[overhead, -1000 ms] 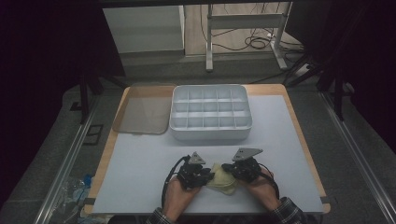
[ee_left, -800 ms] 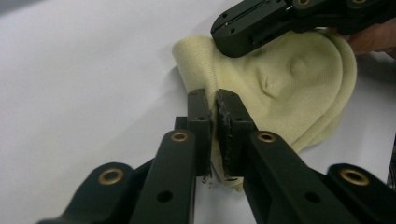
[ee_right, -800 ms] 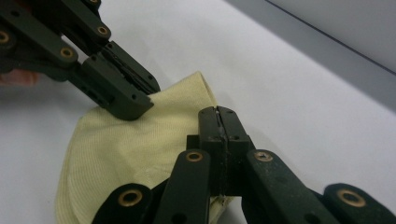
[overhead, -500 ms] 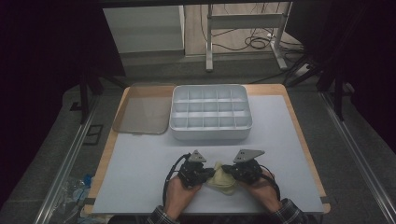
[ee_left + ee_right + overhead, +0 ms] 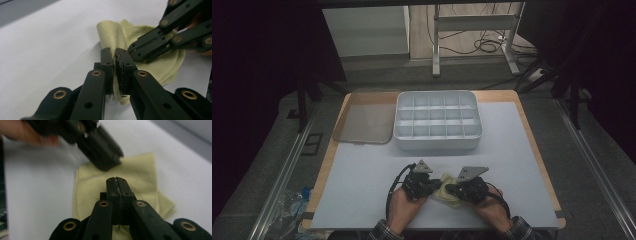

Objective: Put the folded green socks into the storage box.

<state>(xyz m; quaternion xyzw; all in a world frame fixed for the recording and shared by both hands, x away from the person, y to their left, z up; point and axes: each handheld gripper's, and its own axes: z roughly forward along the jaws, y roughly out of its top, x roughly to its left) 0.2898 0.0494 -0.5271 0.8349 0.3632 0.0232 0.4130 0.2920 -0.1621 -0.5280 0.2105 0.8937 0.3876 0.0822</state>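
With both the left gripper [image 5: 115,72] and right gripper [image 5: 117,188] clenched on the yellow cloth [image 5: 447,187], uneven pulling could undo its fold.

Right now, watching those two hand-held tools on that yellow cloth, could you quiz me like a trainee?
1. True or false: the left tool pinches a fold of the yellow cloth.
2. The compartment tray sits: A) beyond the cloth, B) under it, C) in a hand.
3. What lies flat beside the tray, at the left in the high view?

Key: 1 true. 2 A. 3 the clear lid.
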